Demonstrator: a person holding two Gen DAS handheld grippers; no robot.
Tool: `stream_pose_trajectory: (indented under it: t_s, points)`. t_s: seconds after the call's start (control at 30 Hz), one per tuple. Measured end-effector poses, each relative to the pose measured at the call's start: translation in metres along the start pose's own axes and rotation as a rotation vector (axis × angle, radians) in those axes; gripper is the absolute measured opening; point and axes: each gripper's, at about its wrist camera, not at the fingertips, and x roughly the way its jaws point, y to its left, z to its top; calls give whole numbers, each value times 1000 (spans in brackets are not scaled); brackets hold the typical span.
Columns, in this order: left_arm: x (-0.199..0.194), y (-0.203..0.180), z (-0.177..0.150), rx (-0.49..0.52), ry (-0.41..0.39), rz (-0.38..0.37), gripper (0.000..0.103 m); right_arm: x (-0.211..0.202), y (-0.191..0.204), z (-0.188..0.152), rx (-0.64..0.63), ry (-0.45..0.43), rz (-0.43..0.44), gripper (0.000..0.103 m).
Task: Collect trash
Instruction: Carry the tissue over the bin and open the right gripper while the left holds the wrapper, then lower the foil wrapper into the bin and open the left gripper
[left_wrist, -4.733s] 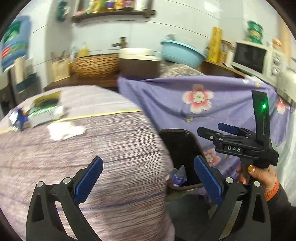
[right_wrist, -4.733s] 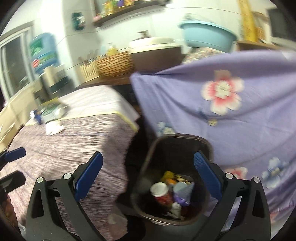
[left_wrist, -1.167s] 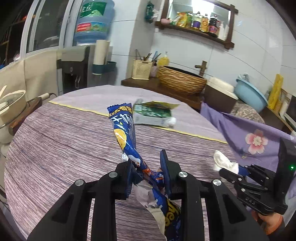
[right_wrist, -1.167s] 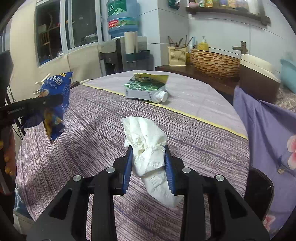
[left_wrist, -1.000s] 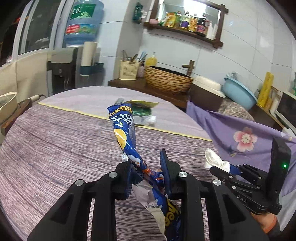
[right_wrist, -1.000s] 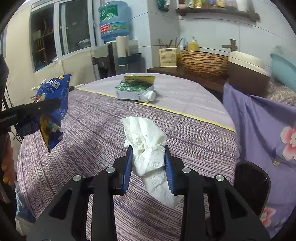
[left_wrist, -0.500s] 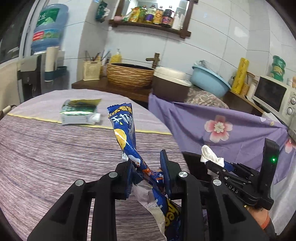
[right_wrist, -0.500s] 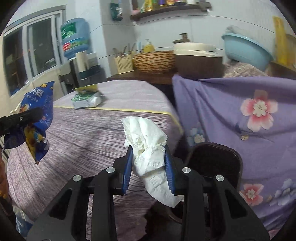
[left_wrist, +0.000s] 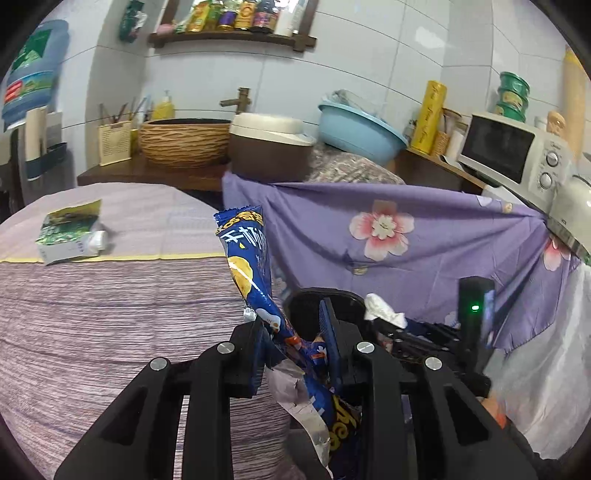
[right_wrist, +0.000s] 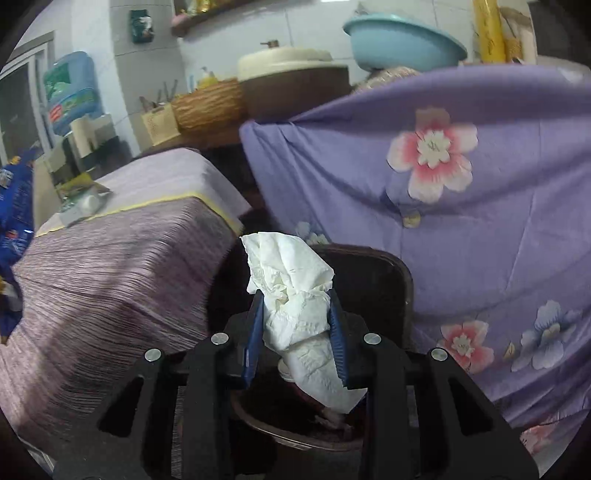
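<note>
Two loads are in hand. Our right gripper is clenched on a crumpled white tissue, and beyond it, from 12 to 3 o'clock, sits the dark trash bin against the floral purple cloth. Our left gripper is clamped on a blue snack wrapper that stands up toward 12 o'clock. A second ago both views faced the round table; now both have swung to the bin, so we judge the drop is next. One green carton remains on the table at 10 o'clock, awaiting collection. Only the left view shows the right gripper at 3 o'clock, at the bin; only the right view looks down into the bin.
</note>
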Motion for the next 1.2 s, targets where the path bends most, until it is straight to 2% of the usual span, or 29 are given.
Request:
stream_pose_trajectory:
  t_s: [0.07,0.13,0.17,0.2,0.27,0.53,0.8,0.97,1.07,1.2]
  points:
    - [8,-8,-1,7,15,-20,27,13,-9,-5,20,25,0,34]
    - [19,-16,-2,15,31,-41,27,24,-13,-10,31,39,-5,40]
    - [25,-20,-3,25,41,-50,27,30,-17,-13,37,48,-12,47]
    - [29,-24,-5,33,50,-55,27,36,-20,-15,45,55,-17,62]
    - [39,-31,-8,49,66,-66,27,43,-23,-20,68,61,-27,79]
    - [85,-50,-23,92,153,-99,27,38,-42,-32,110,65,-79,81]
    - [137,-65,-23,94,251,-143,27,-9,-75,-33,169,-4,-154,84]
    - [168,-77,-32,131,307,-123,27,-32,-90,-32,210,-38,-182,85]
    - [180,-80,-35,133,328,-119,29,-39,-95,-34,211,-47,-202,89]
    - [191,-84,-37,127,340,-118,40,-43,-102,-37,229,-53,-215,89]
